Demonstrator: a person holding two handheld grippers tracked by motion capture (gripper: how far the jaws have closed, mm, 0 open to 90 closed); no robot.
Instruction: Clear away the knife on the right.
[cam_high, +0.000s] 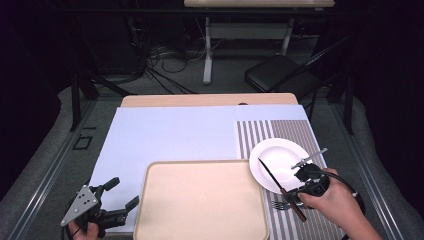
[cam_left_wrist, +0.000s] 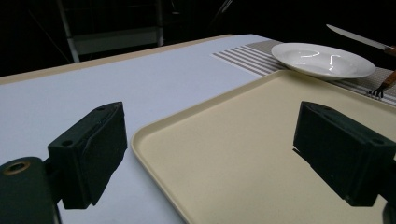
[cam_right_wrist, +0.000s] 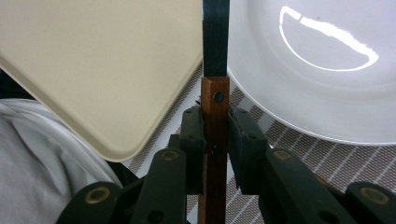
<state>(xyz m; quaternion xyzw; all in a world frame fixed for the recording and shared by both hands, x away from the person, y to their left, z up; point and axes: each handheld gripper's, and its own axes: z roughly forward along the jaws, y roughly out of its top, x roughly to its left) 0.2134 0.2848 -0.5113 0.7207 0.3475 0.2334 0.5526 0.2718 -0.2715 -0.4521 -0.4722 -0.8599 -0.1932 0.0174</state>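
At the lower left of the high view, your left gripper (cam_high: 121, 194) sits with its jaws spread wide and nothing between them, just beside the left edge of the cream tray (cam_high: 200, 220). In the left gripper view the tray's near corner lies between those jaws, with the pale blue tabletop (cam_left_wrist: 140, 74) to its left.

The tray fills the lower middle of the high view. To its right, the white plate (cam_high: 280, 150) rests on the striped placemat (cam_high: 295, 127), touching the tray's upper right corner.

At the lower right, your right gripper (cam_high: 294, 194) is clamped on the wooden handle of the knife (cam_high: 273, 177), whose dark blade slants up and left over the plate's rim. A fork (cam_high: 278, 205) lies on the placemat just left of that gripper, partly hidden.
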